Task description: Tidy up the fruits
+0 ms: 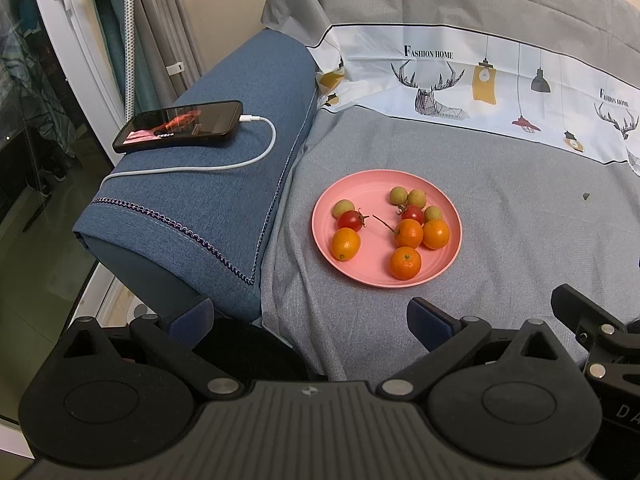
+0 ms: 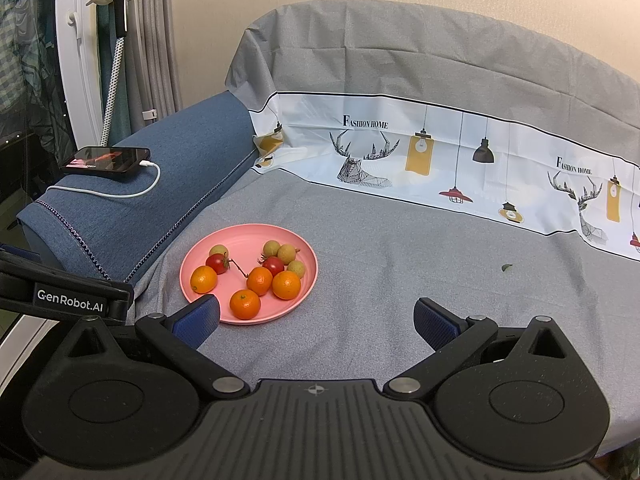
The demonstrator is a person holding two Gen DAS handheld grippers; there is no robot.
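All the fruit (image 1: pixel 404 232) lies mixed on the plate (image 1: pixel 368 184), fitting sorting ahead or gathering done; both grippers' fingers (image 1: pixel 430 320) (image 2: pixel 438 326) gape empty.

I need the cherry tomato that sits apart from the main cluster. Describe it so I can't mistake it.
Start at the pink plate on the grey cloth, next to the blue armrest holding the phone. On the armrest side of the plate three fruits sit alone; the cherry tomato is the middle one, between a pale longan and an orange. It is the only red one there, its green stem pointing toward the plate's centre.
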